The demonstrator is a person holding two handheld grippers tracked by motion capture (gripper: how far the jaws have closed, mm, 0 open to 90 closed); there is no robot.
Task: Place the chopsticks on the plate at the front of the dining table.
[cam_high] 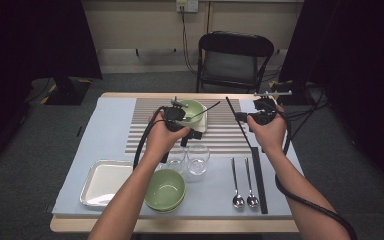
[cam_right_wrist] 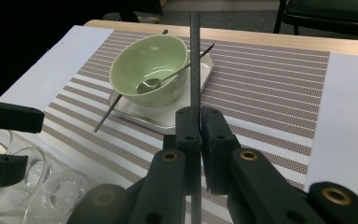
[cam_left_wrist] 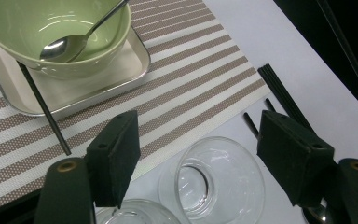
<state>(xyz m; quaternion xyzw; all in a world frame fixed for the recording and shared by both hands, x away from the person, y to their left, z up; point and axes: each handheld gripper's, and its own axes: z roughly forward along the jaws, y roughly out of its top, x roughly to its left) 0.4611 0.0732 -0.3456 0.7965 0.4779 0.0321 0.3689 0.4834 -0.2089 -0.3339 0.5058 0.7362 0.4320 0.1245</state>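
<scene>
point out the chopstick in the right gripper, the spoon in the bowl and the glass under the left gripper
chopstick (cam_right_wrist: 195, 60), right gripper view, on its shaft above the jaws
spoon (cam_left_wrist: 58, 48), left gripper view, on its head inside the bowl
glass (cam_left_wrist: 220, 179), left gripper view, on its wall

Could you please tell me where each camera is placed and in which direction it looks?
High view: above the person's side, looking forward and down on the table; both forearms, left gripper, right gripper.
Left gripper view: on the left gripper, looking down past its open jaws at a glass.
Right gripper view: on the right gripper, shut on a chopstick, looking across the striped mat.
Shared: all views show the green bowl with a spoon.
</scene>
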